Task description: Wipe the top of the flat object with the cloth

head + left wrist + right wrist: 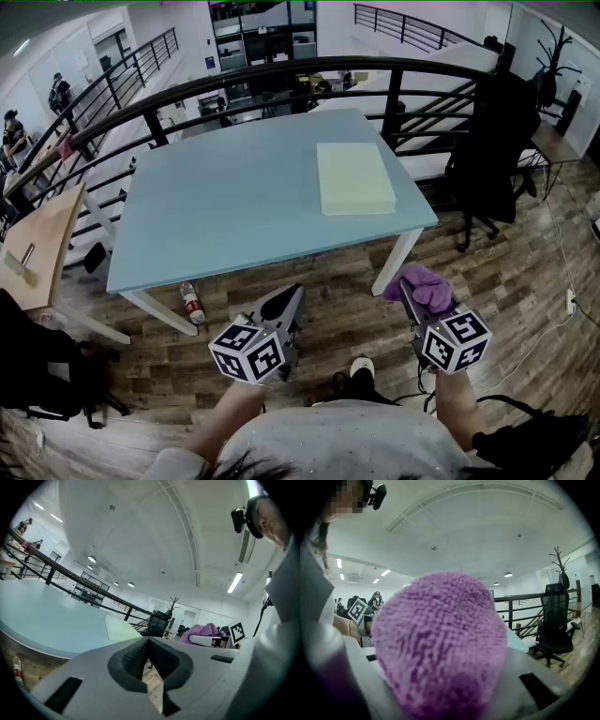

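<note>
A pale yellow-green flat slab (354, 177) lies on the right half of the light blue table (225, 206); in the left gripper view the slab (123, 630) shows beyond the jaws. My right gripper (413, 292) is shut on a bunched purple cloth (424, 286), held below the table's front right corner; the cloth (440, 644) fills the right gripper view and hides the jaws. My left gripper (287, 298) is shut and holds nothing, its pads (140, 660) meeting, below the table's front edge. Both grippers hang over the wooden floor, short of the table.
A plastic bottle (191, 303) lies on the floor under the table's front left. A black railing (281, 80) curves behind the table. A black office chair (487, 159) stands at the right, a wooden desk (37, 248) at the left. The person's shoe (362, 369) shows between the grippers.
</note>
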Demonstrator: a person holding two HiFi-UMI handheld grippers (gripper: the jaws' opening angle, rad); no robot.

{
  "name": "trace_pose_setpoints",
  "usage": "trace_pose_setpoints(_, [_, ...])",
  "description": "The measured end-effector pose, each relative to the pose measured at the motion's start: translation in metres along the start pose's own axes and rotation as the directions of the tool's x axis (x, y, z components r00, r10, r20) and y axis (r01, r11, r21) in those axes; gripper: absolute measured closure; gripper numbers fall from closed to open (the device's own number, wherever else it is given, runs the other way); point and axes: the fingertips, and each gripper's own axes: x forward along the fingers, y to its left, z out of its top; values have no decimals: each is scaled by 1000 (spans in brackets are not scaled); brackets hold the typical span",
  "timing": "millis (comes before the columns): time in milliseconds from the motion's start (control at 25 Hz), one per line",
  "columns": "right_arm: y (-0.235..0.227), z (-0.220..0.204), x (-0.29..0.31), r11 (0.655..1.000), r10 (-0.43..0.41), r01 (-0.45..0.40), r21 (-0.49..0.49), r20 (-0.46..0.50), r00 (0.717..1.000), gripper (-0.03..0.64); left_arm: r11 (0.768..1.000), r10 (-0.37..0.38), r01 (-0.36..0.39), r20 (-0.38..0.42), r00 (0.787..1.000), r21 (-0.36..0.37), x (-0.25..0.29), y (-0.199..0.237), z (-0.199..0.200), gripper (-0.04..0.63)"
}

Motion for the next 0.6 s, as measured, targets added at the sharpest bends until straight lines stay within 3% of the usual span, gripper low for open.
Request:
trace_pose_setpoints(480, [-9, -1, 14, 999, 33, -33, -24, -11, 999, 586, 1000, 13, -13, 4, 1000, -16, 11, 2, 0, 595])
trace_pose_setpoints(600, [-25, 9, 31, 1000, 27, -26, -13, 24, 999, 584, 1000, 14, -14, 23, 1000, -11, 24, 11, 7, 595])
